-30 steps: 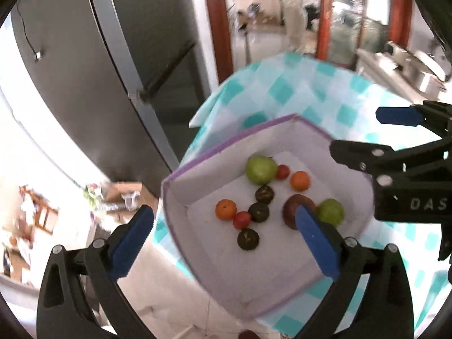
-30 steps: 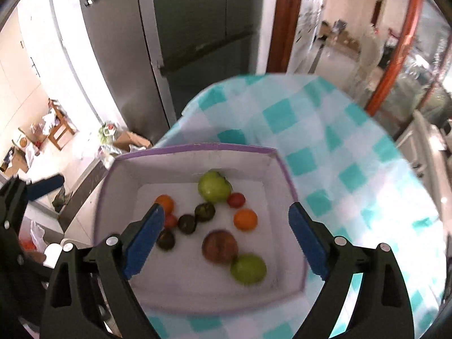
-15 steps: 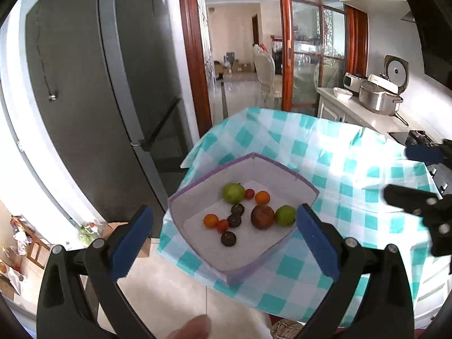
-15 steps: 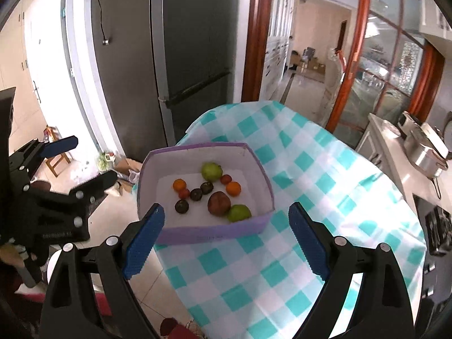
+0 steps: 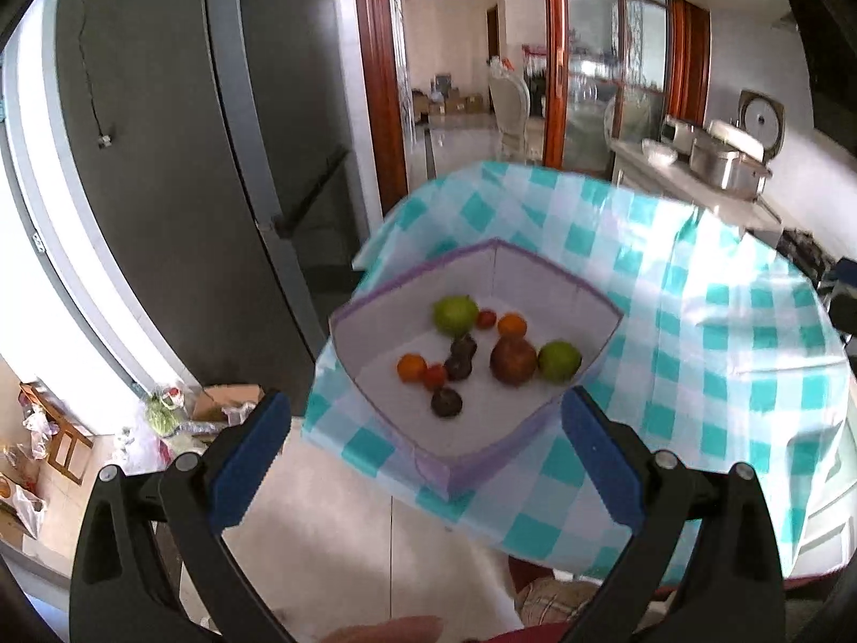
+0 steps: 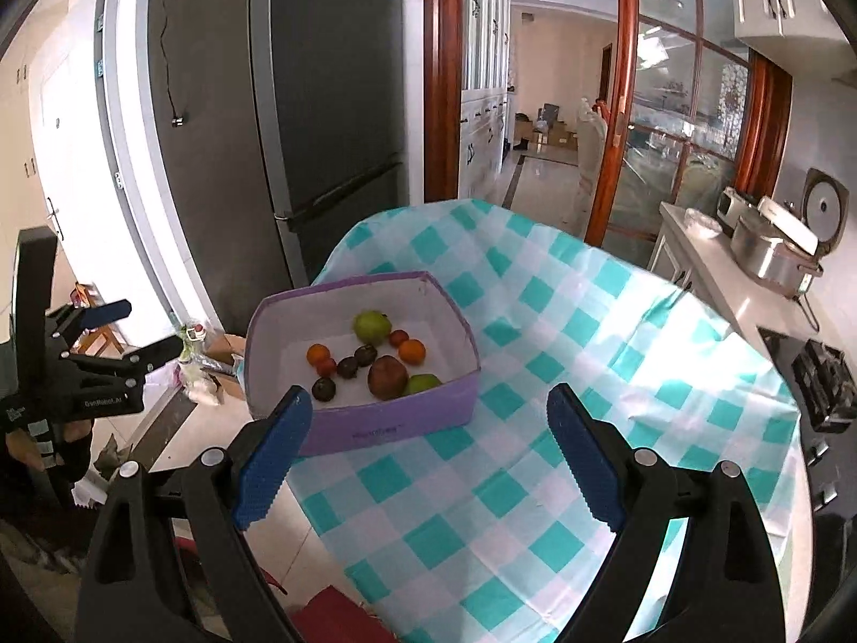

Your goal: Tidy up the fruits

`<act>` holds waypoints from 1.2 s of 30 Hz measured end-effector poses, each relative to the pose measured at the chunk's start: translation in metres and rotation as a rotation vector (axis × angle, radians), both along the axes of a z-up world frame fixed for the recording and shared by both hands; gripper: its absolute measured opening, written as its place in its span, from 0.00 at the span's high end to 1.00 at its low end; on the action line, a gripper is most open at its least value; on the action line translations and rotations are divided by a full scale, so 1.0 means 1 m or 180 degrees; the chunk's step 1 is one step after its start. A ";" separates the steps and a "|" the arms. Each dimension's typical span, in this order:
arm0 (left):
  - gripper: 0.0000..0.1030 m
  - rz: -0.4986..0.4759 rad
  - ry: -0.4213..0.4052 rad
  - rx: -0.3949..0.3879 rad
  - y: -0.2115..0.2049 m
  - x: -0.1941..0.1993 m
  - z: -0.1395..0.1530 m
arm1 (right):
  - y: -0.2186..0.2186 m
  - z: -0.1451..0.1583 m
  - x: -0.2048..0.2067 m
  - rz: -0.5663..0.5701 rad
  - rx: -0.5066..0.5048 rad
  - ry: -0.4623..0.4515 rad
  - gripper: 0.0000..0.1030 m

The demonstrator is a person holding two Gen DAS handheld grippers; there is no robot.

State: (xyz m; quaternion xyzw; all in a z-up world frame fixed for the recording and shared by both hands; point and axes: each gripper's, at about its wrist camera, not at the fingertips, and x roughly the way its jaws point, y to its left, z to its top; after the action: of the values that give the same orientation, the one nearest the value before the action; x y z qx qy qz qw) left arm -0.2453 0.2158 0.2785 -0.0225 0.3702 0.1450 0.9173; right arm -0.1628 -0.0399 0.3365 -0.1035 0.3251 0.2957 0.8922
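Teal-checked tablecloth (image 6: 562,375) is spread beside a dark fridge (image 6: 300,134); left gripper (image 5: 423,455) and right gripper (image 6: 428,450) are held wide open, empty

Change noted: my left claw (image 5: 423,455) and right claw (image 6: 428,455), lately low over the box (image 6: 385,423), now pulled back above the tabletop (image 6: 535,471); both agape.

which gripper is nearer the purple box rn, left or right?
Left, by a little. The left gripper hangs open just off the purple box corner, outside the table edge. The right gripper is open, back over the checked tablecloth.
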 end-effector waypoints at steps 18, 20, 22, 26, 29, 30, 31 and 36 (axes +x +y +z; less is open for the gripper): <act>0.02 0.0369 0.0701 -0.0347 0.034 0.109 -0.089 | 0.123 -0.121 0.136 0.0414 -0.0447 0.0990 0.16; 0.02 0.0384 0.0760 -0.0354 0.038 0.126 -0.097 | 0.135 -0.132 0.155 0.0401 -0.0456 0.1070 0.16; 0.02 0.0412 0.0819 -0.0381 0.041 0.142 -0.106 | 0.146 -0.141 0.171 0.0405 -0.0441 0.1144 0.16; 0.02 0.0477 0.0957 -0.0407 0.052 0.170 -0.125 | 0.170 -0.159 0.194 0.0439 -0.0502 0.1202 0.16; 0.02 0.0519 0.1023 -0.0464 0.061 0.180 -0.137 | 0.186 -0.171 0.204 0.0463 -0.0555 0.1219 0.16; 0.02 0.0522 0.1041 -0.0474 0.063 0.182 -0.140 | 0.190 -0.174 0.206 0.0467 -0.0569 0.1220 0.16; 0.02 0.0524 0.1069 -0.0482 0.066 0.184 -0.144 | 0.194 -0.176 0.208 0.0470 -0.0591 0.1218 0.16; 0.02 0.0509 0.1174 -0.0522 0.074 0.187 -0.160 | 0.207 -0.189 0.213 0.0457 -0.0672 0.1247 0.16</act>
State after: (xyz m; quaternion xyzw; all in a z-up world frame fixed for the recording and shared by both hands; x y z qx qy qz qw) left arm -0.0587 0.2894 0.1188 -0.0994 0.5394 0.1883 0.8147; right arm 0.0500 0.1673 0.1478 -0.1597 0.5130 0.3373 0.7730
